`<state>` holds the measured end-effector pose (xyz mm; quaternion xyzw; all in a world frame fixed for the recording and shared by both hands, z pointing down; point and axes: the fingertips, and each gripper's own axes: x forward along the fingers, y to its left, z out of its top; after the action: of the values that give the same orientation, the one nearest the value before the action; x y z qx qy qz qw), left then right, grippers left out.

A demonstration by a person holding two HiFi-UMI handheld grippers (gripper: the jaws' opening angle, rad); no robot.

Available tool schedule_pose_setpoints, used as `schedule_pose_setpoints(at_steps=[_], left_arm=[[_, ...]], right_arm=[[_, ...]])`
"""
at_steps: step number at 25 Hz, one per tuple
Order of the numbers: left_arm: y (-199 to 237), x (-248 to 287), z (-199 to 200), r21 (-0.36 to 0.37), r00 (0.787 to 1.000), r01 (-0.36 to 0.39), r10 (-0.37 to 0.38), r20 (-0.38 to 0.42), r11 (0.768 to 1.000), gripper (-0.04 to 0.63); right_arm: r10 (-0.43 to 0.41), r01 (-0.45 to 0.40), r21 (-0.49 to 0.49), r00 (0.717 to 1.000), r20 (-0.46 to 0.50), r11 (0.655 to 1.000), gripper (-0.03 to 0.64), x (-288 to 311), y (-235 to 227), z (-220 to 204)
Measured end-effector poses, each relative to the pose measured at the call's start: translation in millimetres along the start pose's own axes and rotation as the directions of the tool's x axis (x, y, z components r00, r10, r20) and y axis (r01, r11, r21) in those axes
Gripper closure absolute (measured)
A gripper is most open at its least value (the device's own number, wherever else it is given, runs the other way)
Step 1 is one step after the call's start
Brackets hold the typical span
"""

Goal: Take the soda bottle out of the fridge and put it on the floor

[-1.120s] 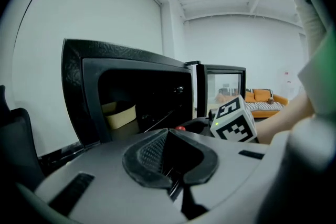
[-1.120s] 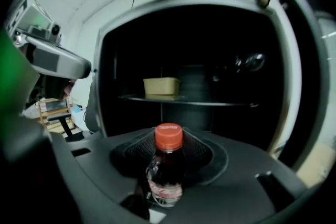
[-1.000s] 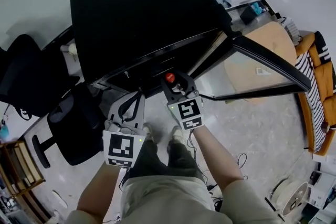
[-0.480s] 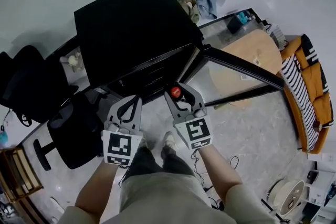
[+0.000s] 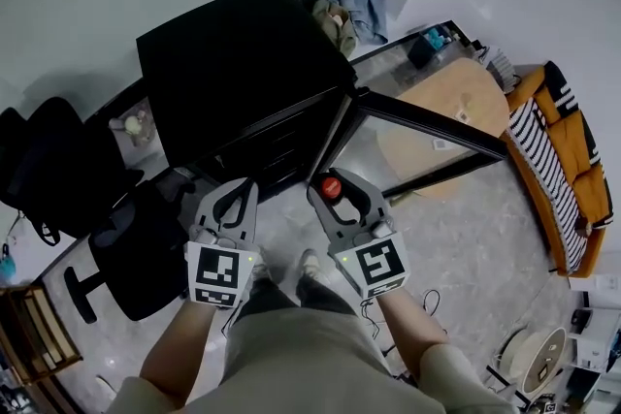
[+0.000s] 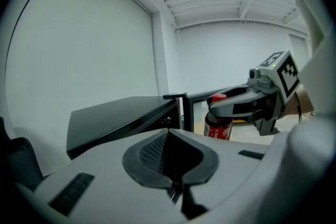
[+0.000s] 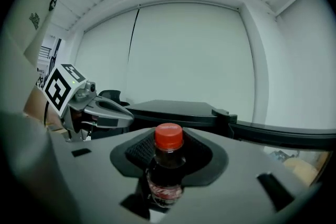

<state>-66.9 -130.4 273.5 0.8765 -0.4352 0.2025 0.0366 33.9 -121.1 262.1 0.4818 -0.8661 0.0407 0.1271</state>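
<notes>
Right hand-held gripper [image 5: 333,183] is clamping the soda bottle [image 7: 167,164] by the neck, holding it upright and clear of the open fridge [image 5: 233,53] — probably for setting it on the floor [image 5: 456,238] — while the left hand-held gripper [image 5: 236,198] is hanging beside it, pinched shut and empty.

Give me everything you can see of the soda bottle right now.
The clear plastic soda bottle holds dark cola-coloured liquid, has a red screw cap on and a red label with white print around its body. It stands upright, clamped just below the cap between the jaws of the right claw, held in front of the open black fridge. Nothing else touches it; its base is hidden.
</notes>
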Motion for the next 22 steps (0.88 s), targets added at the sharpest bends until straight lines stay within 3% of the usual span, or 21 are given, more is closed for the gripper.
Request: schedule_pose_setpoints(at_steps=[13, 22], left_arm=[[-40.8, 36.9, -1.7, 0.027, 0.994, 0.111, -0.111, -0.017, 0.993, 0.591], [-65.6, 87.6, -46.2, 0.037, 0.980, 0.196, -0.194, -0.053, 0.980, 0.591]], right_arm=[[-0.106, 0.108, 0.031, 0.992, -0.065, 0.994, 0.482, -18.2, -36.3, -40.7], [-0.193, 0.198, 0.064, 0.978, -0.082, 0.978, 0.481, -8.3, -62.3, -109.7]])
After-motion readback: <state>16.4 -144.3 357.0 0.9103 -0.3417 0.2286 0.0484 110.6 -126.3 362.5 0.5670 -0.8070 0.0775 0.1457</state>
